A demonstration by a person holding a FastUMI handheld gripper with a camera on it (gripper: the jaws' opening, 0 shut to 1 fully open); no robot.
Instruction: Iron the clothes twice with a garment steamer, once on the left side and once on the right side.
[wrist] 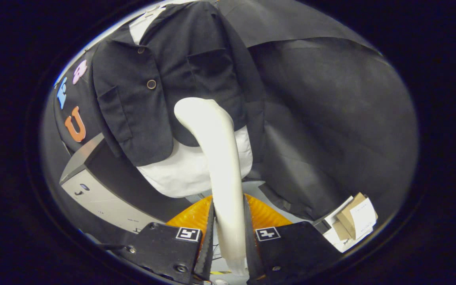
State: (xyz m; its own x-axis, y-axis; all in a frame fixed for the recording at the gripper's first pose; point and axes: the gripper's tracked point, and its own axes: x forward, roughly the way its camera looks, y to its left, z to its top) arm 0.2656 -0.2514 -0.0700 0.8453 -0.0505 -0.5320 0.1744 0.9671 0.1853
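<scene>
A dark short jacket (184, 75) hangs over a white shirt (180, 174) on a form ahead of me. The white garment steamer (222, 158) stands up between my fingers, and its curved head presses against the lower middle of the jacket, on the panel right of the button (151, 84). My gripper (228, 221) is shut on the steamer's handle, both fingers pressing its sides.
A grey and white cabinet or machine (101, 190) stands to the lower left of the clothes. Cardboard and paper boxes (352, 225) lie to the lower right. Black cloth (331, 118) drapes behind and to the right of the clothes.
</scene>
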